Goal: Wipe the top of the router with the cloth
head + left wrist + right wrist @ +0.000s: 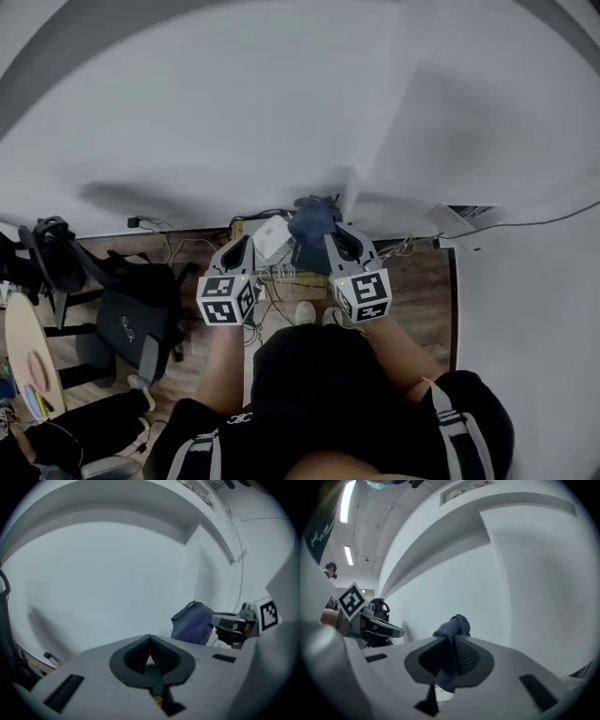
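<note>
We look steeply down and see both tongs out in front, close to the white wall (281, 112). The right tongs (339, 236) are clamped shut on the dark blue cloth (314, 223). In the right gripper view we see those tongs (451, 654) pinching a fold of it. The cloth (454, 625) bunches up past the tips, and a strip hangs down between the pads.

The left tongs (242, 246) carry nothing. The left gripper view shows those tongs (150, 656) closed tip to tip, with only a small sliver of light behind the tips. From that side we also catch the cloth (192, 623) hanging off the right tongs (229, 623), just to the right. From the right gripper view, the left tongs (375, 627) sit off to the left.

The white router (272, 236) sits low by the foot of the wall, between the two tongs in the head view. The left tongs' tips are just beside its left edge and the cloth is bunched at its right edge. We cannot tell whether the cloth touches the top. What carries the router is too small to make out.

Cables (281, 277) tangle below it over the wooden floor (417, 281), and a black office chair (127, 314) stands well off to the left.
</note>
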Demonstrator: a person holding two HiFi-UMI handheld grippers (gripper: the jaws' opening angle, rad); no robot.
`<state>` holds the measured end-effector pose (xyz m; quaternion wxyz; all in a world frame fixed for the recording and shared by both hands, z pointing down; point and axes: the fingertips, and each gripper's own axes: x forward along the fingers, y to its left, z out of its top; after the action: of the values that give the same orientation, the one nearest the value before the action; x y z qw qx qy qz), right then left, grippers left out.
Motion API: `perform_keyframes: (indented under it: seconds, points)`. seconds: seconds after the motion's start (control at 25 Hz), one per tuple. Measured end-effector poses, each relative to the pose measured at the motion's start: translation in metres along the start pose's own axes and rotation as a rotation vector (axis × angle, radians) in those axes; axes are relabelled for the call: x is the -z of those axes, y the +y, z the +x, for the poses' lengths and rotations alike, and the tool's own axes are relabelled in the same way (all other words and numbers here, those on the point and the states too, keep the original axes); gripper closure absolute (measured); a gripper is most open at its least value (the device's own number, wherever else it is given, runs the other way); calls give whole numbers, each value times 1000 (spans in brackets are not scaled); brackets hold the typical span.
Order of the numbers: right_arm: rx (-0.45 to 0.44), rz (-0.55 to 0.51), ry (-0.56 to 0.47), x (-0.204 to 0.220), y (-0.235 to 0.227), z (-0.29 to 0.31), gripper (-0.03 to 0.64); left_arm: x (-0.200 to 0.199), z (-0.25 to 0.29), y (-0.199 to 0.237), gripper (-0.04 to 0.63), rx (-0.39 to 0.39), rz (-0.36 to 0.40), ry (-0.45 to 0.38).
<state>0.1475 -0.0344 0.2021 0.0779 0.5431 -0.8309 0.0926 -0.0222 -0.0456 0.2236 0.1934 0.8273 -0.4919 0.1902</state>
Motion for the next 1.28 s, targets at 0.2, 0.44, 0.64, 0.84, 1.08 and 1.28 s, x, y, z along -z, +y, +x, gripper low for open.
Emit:
perform_keyframes:
  seconds: [0.2,0.44,0.64,0.84,1.08,1.28]
  points:
    - [28,14,-112,-60,-22,-21,597,-73,-18,-29,597,7,57,-101]
    - [50,-15,-168,-142,-30,-19,597,-130,-38,-54,597,56,79,-131]
    - [84,-51,-211,-190,-5,-18,597,-155,-61,-42,597,100,72,-179]
    - [124,-48,-196,-168,-11,-26,597,-144,-52,-51,597,130,91,-164]
    - [97,9,-208,-132,-104,-20,597,-138,29,-114,597,112,130,-112]
    - [33,27,-208,-158,-236,-30,597,-192,104,-214,597,65,129,-98]
